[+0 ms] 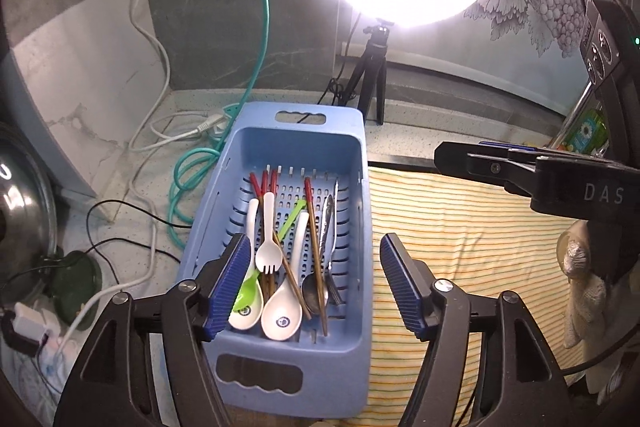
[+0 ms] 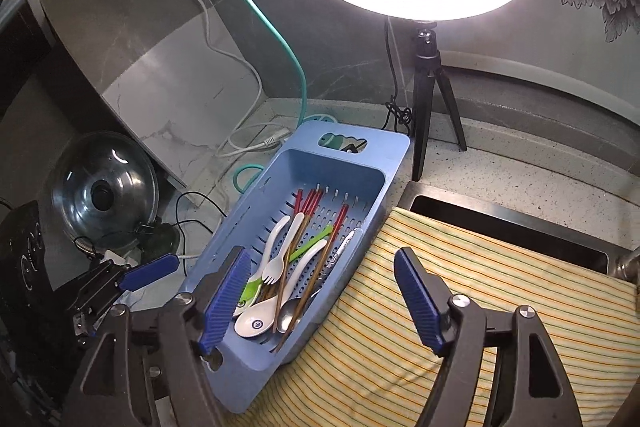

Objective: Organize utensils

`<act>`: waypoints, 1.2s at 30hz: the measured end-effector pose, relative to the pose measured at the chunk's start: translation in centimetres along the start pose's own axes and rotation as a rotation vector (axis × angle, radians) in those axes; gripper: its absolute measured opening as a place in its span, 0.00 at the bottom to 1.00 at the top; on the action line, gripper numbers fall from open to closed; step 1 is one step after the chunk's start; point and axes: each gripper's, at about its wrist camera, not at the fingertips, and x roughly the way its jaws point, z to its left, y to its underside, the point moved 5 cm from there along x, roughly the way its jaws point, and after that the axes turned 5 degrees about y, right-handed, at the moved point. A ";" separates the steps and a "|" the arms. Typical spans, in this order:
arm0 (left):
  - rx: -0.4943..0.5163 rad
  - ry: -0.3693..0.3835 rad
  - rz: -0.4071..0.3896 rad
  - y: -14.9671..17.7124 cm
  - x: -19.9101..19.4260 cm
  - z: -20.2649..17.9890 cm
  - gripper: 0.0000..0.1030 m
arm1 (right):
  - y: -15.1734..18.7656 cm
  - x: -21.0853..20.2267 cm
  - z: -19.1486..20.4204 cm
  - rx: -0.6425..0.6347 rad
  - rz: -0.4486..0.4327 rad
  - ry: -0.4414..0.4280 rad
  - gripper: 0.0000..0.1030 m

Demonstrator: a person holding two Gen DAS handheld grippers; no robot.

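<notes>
A blue slotted basket [image 1: 332, 387] [image 2: 384, 143] lies on the counter and holds the utensils. Among them are white ceramic spoons [image 1: 280, 319] [image 2: 256, 323], a white spork [image 1: 266, 255], a green spoon [image 1: 246, 291], red-topped wooden chopsticks [image 1: 316, 227] [image 2: 336, 231] and a metal spoon [image 1: 314, 293]. My left gripper [image 1: 316, 283] hovers open above the basket's near half, with nothing between its blue pads. My right gripper [image 2: 320, 299] is open too, above the basket's right edge and the cloth, holding nothing. Each gripper also shows in the other's view, the right gripper [image 1: 456, 157] and the left gripper [image 2: 136, 279].
A yellow striped cloth [image 1: 460, 247] [image 2: 480, 267] covers the sink [image 2: 500, 223] to the right of the basket. Behind it stands a ring light on a black tripod [image 1: 372, 83] [image 2: 428, 99]. A teal hose [image 1: 260, 27], white and black cables and a pot lid [image 2: 104, 183] crowd the left side.
</notes>
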 end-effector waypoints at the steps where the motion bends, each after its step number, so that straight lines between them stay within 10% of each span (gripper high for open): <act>1: -0.002 0.000 -0.006 0.1 -0.4 -0.2 0.65 | 0.2 -0.4 0.0 -0.008 -0.007 0.001 0.69; 36: -0.077 -0.057 -0.093 2.6 -6.2 -3.1 0.78 | 3.5 -8.2 -0.4 -0.088 -0.144 0.035 0.84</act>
